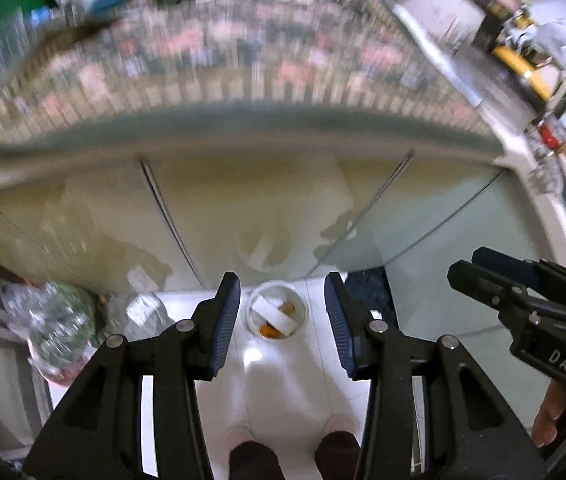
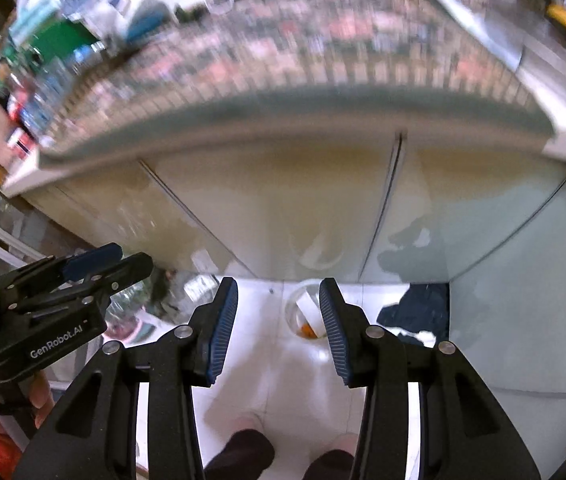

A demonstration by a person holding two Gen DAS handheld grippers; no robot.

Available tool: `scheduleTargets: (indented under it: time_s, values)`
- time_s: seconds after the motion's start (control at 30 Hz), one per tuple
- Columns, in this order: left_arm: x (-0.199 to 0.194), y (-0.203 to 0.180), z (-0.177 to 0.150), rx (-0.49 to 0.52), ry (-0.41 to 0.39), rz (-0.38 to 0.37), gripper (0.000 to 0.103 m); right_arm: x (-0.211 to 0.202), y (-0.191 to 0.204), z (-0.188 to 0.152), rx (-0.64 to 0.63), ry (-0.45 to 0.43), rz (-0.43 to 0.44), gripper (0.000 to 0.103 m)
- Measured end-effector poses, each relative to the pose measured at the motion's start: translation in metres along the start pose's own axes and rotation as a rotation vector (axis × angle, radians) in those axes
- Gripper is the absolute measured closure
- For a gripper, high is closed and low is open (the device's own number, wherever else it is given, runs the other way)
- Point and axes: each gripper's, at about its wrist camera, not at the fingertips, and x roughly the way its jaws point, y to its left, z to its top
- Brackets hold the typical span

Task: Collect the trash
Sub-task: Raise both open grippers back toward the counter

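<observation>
Two grippers are seen above a white tiled floor [image 1: 283,380], both pointed steeply down. The left gripper [image 1: 282,320] is seen with its fingers [image 1: 225,320] spread apart and nothing between the pads; the same holds for the right gripper [image 2: 278,324], whose blue-padded fingers [image 2: 221,328] stand apart with only floor behind the gap. A small white bin [image 1: 278,312] is set on the floor close to the cabinet doors [image 1: 243,208], and trash is seen inside it: a white paper strip [image 1: 273,314] and some orange scraps [image 1: 269,331]. In the left view the bin is framed between the fingers but lies well below them; in the right view it is partly hidden by the right finger. A dark blue cloth [image 2: 419,312] is heaped on the floor to the right of the bin, in the corner by the cabinet. A clear plastic bag [image 1: 59,320] of crumpled stuff is seen at the left. Above the doors, a bench [image 1: 243,80] with a patterned top is blurred, and its clutter cannot be made out. Dark trouser legs and pale shoes [image 2: 249,424] are seen at the bottom edge.
</observation>
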Motion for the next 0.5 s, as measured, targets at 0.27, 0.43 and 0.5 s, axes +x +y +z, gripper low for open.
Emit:
scheduleTargets:
  time_s: [0.27, 0.43, 0.5]
  values:
    - [-0.123, 0.005, 0.04, 0.119, -0.189, -0.03, 0.061, -0.101, 0.053, 0.033, 0.016, -0.204, -0.041, 0.064]
    - [-0.181, 0.011, 0.056, 0.15, -0.297, -0.056, 0.058, -0.156, 0.08, 0.05, 0.021, -0.348, -0.057, 0.064]
    - [-0.199, 0.014, 0.062, 0.162, -0.334, -0.057, 0.057, -0.172, 0.089, 0.053, 0.021, -0.393, -0.065, 0.064]
